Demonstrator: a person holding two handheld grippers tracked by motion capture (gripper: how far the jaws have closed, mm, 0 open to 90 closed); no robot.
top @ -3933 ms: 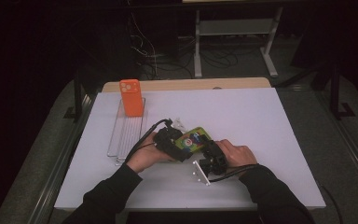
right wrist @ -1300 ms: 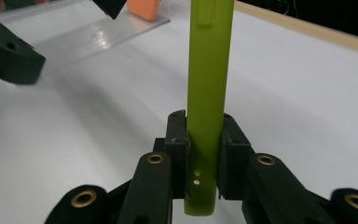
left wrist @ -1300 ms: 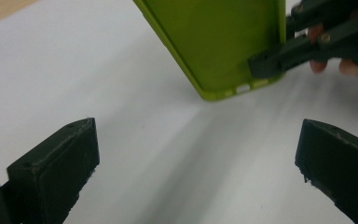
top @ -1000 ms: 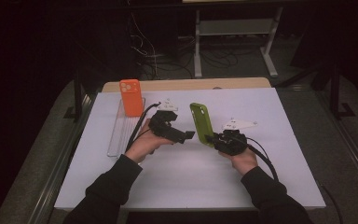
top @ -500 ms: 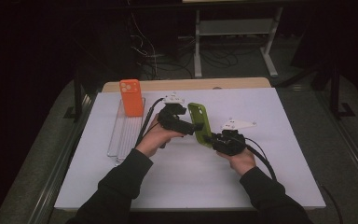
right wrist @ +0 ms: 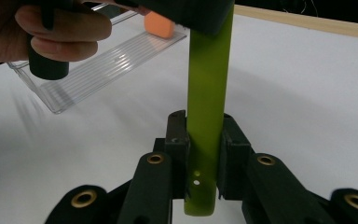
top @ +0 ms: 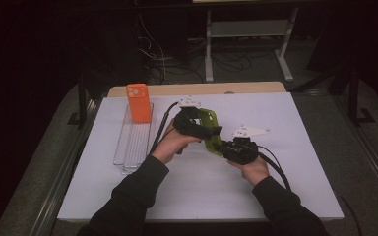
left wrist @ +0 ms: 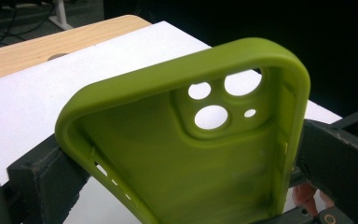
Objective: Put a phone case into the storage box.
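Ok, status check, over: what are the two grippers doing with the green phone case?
Right gripper shut on green phone case, bottom end. Left gripper fingers straddle its sides. Case off the table. Nothing in the way.

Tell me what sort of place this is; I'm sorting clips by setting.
Probably a lab or recording workbench: a white-topped table in a dark room, loose cables on the floor behind it, and a metal stand.
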